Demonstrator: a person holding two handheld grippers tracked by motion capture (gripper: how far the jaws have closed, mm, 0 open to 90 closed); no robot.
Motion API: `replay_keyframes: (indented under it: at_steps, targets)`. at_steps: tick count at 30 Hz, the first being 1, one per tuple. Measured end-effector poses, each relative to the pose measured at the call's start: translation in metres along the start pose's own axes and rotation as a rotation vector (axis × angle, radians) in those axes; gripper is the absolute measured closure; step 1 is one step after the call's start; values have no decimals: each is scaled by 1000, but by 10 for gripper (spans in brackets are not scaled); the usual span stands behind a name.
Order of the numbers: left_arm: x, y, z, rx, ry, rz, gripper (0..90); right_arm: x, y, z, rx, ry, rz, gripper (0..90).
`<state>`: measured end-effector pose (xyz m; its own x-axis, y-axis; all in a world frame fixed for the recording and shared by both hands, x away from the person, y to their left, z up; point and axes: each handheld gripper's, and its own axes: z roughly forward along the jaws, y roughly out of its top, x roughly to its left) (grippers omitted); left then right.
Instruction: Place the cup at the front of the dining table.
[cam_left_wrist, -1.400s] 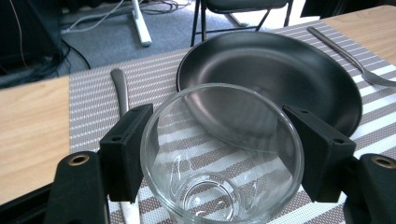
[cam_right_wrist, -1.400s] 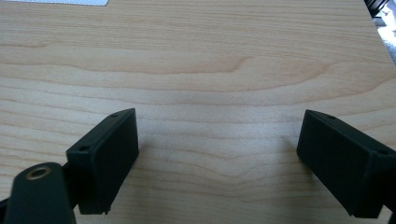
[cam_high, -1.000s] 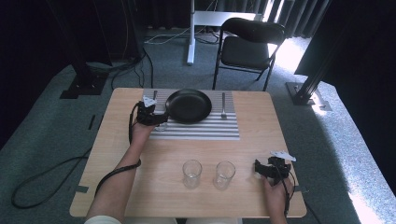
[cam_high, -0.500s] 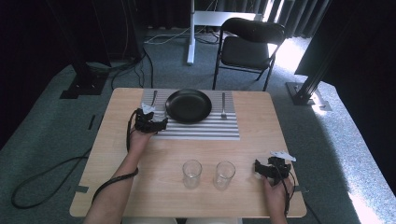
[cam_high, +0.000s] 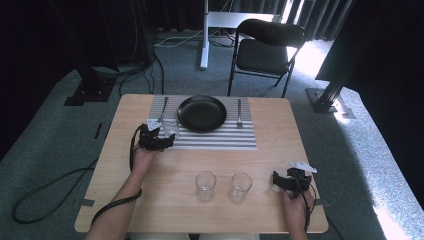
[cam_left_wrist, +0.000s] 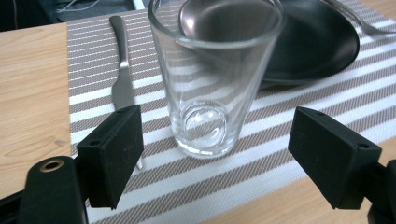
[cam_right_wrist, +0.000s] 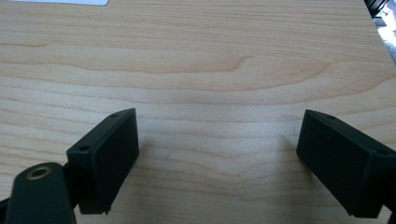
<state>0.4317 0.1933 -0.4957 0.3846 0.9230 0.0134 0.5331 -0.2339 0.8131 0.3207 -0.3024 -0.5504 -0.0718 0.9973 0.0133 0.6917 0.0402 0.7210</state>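
Left gripper (cam_left_wrist: 215, 154) spread wide around a drinking glass (cam_left_wrist: 212, 79) on the striped placemat (cam_left_wrist: 280, 140), not gripping it.

Glass stands upright between the jaws, clear of both pads, its rim cut off by the top of the left gripper view. Table knife (cam_left_wrist: 122, 70) lies just behind the left pad, its lower end hidden by it; black plate (cam_left_wrist: 313, 42) sits behind the glass, partly seen through it. Right gripper (cam_right_wrist: 217, 158) released, holding nothing, over bare wooden table (cam_right_wrist: 210, 56). In the high view two more glasses (cam_high: 205, 186) stand near the front edge, and a fork (cam_high: 239, 113) lies right of the plate.

glass (cam_left_wrist: 212, 79) on placemat (cam_left_wrist: 299, 116), beside plate (cam_left_wrist: 308, 42)
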Motion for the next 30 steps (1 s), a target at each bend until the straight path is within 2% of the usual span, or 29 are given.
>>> replay_keyframes:
  at_steps: [6,15,23,27,30]
  targets:
    - [2,-5,-16,-5,-3,-7,188,0,0,0,0,0,-1,123]
    - [4,-16,-29,-2,-13,-3,188,0,0,0,0,0,0,123]
    - [8,-29,-41,-8,-15,-28,188,0,0,0,0,0,-1,123]
    - [9,-34,-44,2,-13,-23,189,0,0,0,0,0,-1,123]
    - [10,-38,-48,6,-17,-36,189,0,0,0,0,0,-1,123]
